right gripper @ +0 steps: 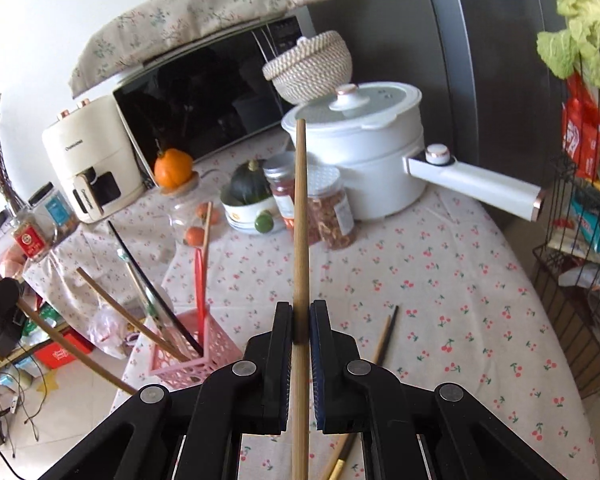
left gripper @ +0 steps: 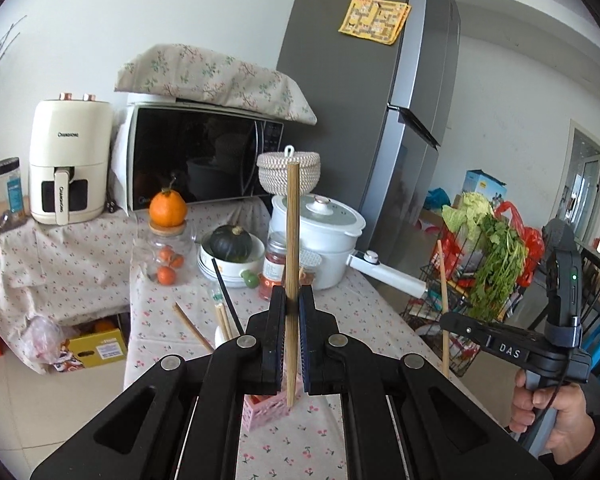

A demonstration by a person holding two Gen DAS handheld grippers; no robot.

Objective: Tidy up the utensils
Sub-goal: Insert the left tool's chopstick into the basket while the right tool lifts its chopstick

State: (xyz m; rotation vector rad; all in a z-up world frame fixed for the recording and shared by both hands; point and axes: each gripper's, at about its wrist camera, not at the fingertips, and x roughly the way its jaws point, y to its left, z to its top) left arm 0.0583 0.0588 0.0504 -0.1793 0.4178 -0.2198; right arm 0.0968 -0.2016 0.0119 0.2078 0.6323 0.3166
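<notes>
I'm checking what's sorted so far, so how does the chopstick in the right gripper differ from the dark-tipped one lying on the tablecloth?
The light wooden chopstick is clamped in the right gripper and stands nearly upright above the table; the dark-tipped chopstick lies flat on the tablecloth, held by nothing. The held one is one pale colour along its length; the lying one is brown with a dark end. Both are slim sticks outside the pink basket.

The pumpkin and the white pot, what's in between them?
Two jars: a red-filled jar beside the pumpkin, then a snack jar nearer the white pot. The right wrist view shows it best.
</notes>
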